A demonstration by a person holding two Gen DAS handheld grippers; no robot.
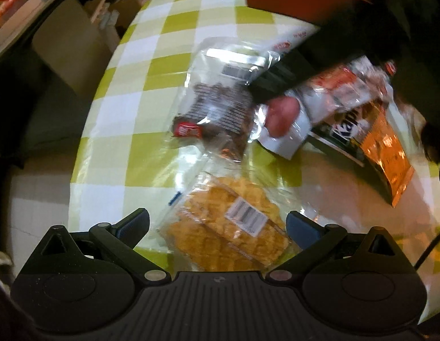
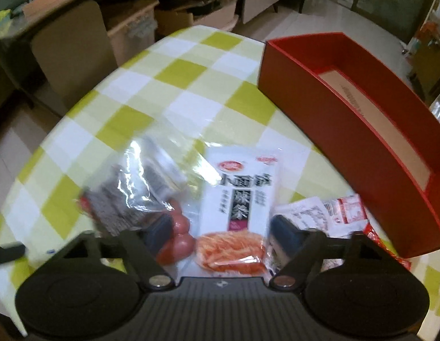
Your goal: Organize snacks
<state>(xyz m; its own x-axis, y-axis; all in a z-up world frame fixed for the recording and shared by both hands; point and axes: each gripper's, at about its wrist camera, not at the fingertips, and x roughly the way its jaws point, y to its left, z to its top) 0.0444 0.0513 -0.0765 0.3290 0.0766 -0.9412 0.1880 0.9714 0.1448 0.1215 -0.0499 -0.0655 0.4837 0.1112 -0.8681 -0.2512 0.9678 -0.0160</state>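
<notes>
Checkered tablecloth (image 2: 191,71) blurred; left gripper (image 1: 217,224) jaws spread; right gripper (image 2: 220,236) jaws straddling white packet (image 2: 237,196), contact unclear.

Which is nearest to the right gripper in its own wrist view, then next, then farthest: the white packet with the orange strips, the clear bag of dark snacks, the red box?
From the right gripper:
1. White packet with orange strips, lying between the fingers.
2. Clear bag of dark snacks, just beyond the left finger, on the cloth.
3. Red box, farthest, up and to the right.
</notes>
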